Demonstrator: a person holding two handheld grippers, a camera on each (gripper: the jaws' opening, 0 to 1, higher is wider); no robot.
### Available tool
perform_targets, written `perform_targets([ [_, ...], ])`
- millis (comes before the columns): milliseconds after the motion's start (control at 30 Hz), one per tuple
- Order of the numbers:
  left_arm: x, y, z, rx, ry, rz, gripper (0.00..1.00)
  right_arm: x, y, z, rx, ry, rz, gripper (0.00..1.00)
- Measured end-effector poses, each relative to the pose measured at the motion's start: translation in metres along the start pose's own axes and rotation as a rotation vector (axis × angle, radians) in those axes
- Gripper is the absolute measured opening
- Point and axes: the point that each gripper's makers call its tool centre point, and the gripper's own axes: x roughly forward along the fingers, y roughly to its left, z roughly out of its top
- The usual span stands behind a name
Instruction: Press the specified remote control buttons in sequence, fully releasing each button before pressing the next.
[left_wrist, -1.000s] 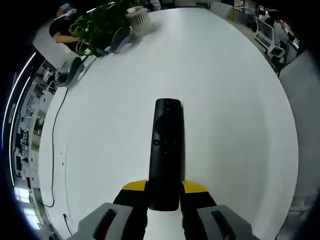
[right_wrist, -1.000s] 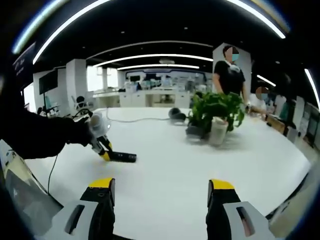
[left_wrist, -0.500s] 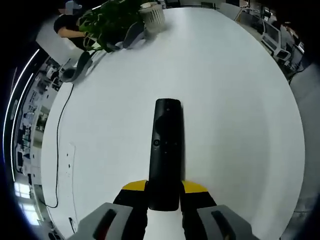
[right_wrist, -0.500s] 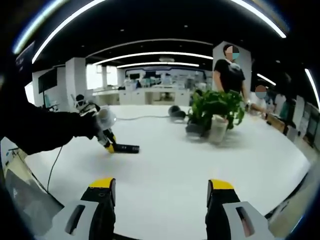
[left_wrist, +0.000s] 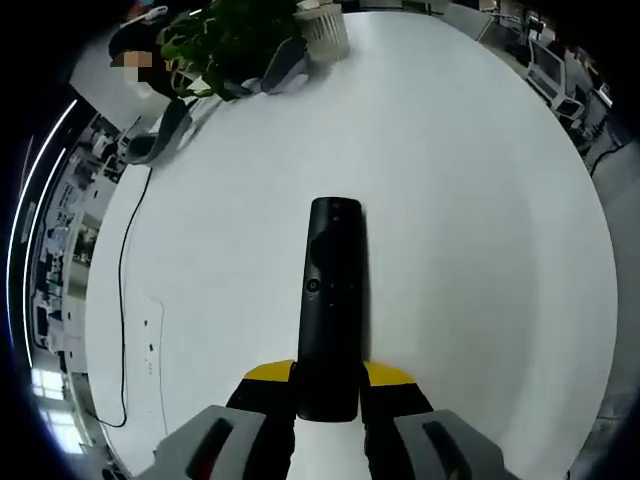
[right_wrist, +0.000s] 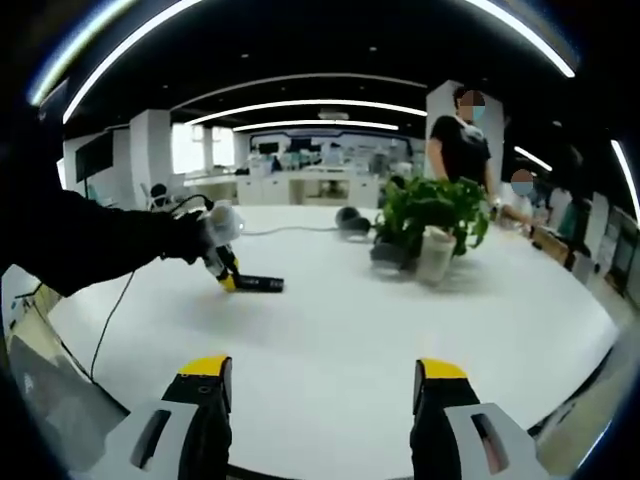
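1. Yellow-tipped fingers (left_wrist: 268, 373) of the left gripper (left_wrist: 328, 380) are clamped on the near end of a black remote control (left_wrist: 332, 300), which is held out lengthwise above a white table (left_wrist: 480, 200).
2. Right gripper (right_wrist: 322, 385) is seen with its jaws spread wide apart and nothing between them.
3. From the right gripper view, the remote (right_wrist: 258, 284) is seen held low over the table by the left gripper (right_wrist: 231, 281), well apart from the right one.
4. A potted plant (right_wrist: 432, 226) is seen standing farther back on the table.
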Motion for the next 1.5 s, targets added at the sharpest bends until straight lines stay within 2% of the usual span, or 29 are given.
perform_targets([
  [333,0.005,-0.004,0.002,0.005,0.008,-0.009,0.24,0.001,0.001,-0.003,-0.009,0.017,-0.001,0.72],
  [467,0.004,-0.006,0.001,-0.058,-0.002,-0.044,0.24,0.001,0.001,-0.004,-0.009,0.024,0.000,0.71],
  [600,0.003,-0.006,0.000,-0.089,-0.019,-0.063,0.25,0.001,0.002,-0.004,-0.012,0.026,0.002,0.70],
  [700,0.002,-0.007,0.000,-0.085,-0.057,-0.070,0.25,0.001,0.002,-0.004,-0.008,0.024,0.003,0.70],
  [800,0.001,-0.003,0.000,-0.070,-0.092,-0.049,0.28,0.001,0.001,-0.003,-0.008,0.019,0.001,0.70],
  [867,-0.001,0.001,-0.002,-0.123,-0.107,-0.014,0.33,0.001,0.001,-0.002,-0.006,0.015,0.001,0.70],
  [933,-0.002,-0.003,-0.002,-0.190,-0.132,-0.029,0.30,0.000,0.001,-0.001,-0.004,0.009,0.000,0.71],
  [1000,-0.004,-0.002,-0.003,-0.251,-0.159,-0.002,0.30,0.000,0.001,0.000,-0.003,0.001,-0.002,0.71],
  [1033,-0.004,0.003,-0.006,-0.310,-0.170,0.025,0.33,-0.001,0.000,0.001,-0.003,-0.003,-0.004,0.71],
  [1100,-0.006,0.007,-0.009,-0.355,-0.194,0.061,0.38,-0.001,0.000,0.001,-0.003,-0.007,-0.005,0.71],
  [1167,-0.007,0.004,-0.014,-0.421,-0.194,0.057,0.45,-0.001,-0.001,0.003,-0.005,-0.015,-0.008,0.71],
  [1200,-0.008,0.004,-0.014,-0.429,-0.197,0.063,0.49,-0.002,-0.001,0.003,-0.005,-0.017,-0.008,0.71],
  [1267,-0.010,0.006,-0.016,-0.468,-0.213,0.094,0.50,-0.002,-0.001,0.004,-0.001,-0.026,-0.010,0.72],
  [1300,-0.013,0.010,-0.020,-0.497,-0.215,0.140,0.49,-0.002,-0.002,0.005,-0.001,-0.028,-0.010,0.72],
  [1333,-0.015,0.011,-0.022,-0.513,-0.224,0.148,0.50,-0.002,-0.001,0.005,0.000,-0.030,-0.009,0.72],
  [1433,-0.029,0.007,-0.018,-0.635,-0.315,0.139,0.53,-0.003,-0.002,0.007,-0.001,-0.041,-0.011,0.72],
  [1500,-0.037,0.003,-0.017,-0.687,-0.357,0.112,0.53,-0.004,-0.002,0.008,0.002,-0.049,-0.010,0.72],
])
